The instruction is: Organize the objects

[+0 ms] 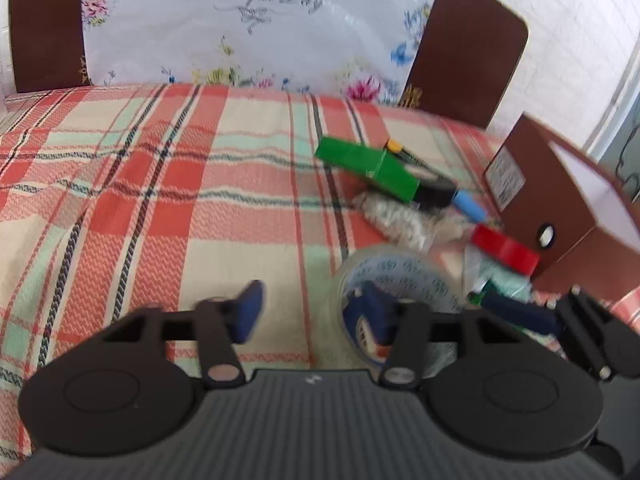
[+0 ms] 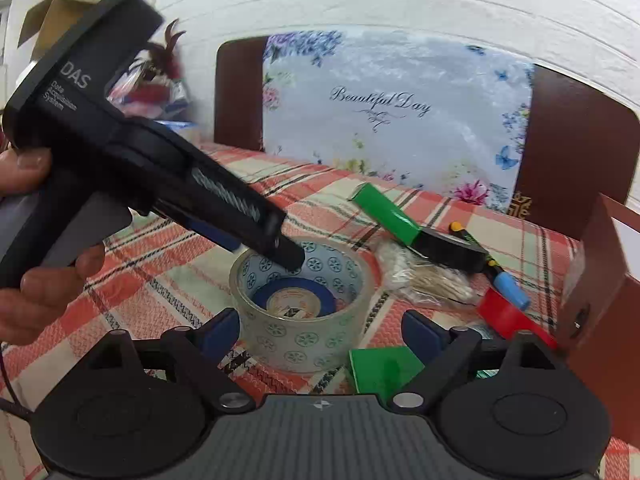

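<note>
A clear tape roll (image 1: 400, 276) (image 2: 300, 320) with a blue star print stands on the plaid tablecloth (image 1: 160, 200). A small blue tape roll (image 2: 296, 300) lies inside it. My left gripper (image 1: 310, 310) straddles the roll's wall: one finger (image 1: 368, 312) (image 2: 288, 256) is inside the ring and the other finger (image 1: 252, 308) is outside, with cloth showing between that pad and the wall. A hand (image 2: 36, 280) holds it. My right gripper (image 2: 322, 334) stands wide open with the roll's near side between its fingers.
To the right lie a green box (image 1: 368, 164) (image 2: 386, 216), a black tape roll (image 1: 436, 192) (image 2: 452, 250), a blue-capped marker (image 1: 466, 202) (image 2: 512, 288), a red tape roll (image 1: 504, 250) (image 2: 508, 316) and a bag of small sticks (image 1: 400, 220) (image 2: 424, 276). An open brown box (image 1: 560, 200) (image 2: 600, 280) stands at the far right.
</note>
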{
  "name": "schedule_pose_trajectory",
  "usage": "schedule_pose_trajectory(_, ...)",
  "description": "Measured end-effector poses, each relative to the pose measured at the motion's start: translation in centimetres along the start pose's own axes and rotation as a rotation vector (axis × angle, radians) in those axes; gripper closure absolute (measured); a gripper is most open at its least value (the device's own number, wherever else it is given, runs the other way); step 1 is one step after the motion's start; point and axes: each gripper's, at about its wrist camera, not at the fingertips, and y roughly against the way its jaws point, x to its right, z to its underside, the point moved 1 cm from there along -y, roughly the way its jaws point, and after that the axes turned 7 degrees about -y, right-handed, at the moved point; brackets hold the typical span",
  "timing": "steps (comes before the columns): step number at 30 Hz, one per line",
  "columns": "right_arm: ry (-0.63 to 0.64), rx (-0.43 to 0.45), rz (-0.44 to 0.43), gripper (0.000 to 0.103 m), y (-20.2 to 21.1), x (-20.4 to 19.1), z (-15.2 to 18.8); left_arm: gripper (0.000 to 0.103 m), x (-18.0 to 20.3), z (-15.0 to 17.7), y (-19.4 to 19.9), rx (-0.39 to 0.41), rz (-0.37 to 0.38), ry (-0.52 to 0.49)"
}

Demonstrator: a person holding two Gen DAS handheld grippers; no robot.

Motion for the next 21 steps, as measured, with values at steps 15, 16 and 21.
schedule_pose_trajectory(15, 0.122, 0.286, 0.152, 0.023, 6.2, 1.3, -3.0, 0.084, 9.2, -5.5, 6.0, 0.196, 0.029, -0.149)
schedule_pose_trajectory(16, 0.122, 0.298, 0.176, 0.023, 6.9, 2.1, -3.1, 0.084, 10.6, -6.1, 5.7, 0.2, 0.041, -0.165)
schedule_pose_trajectory(21, 0.077, 0.33, 0.312, 0.023, 10.7, 8.3, -2.6, 0.083, 18.5, -8.9, 3.8, 0.217, 0.11, -0.267)
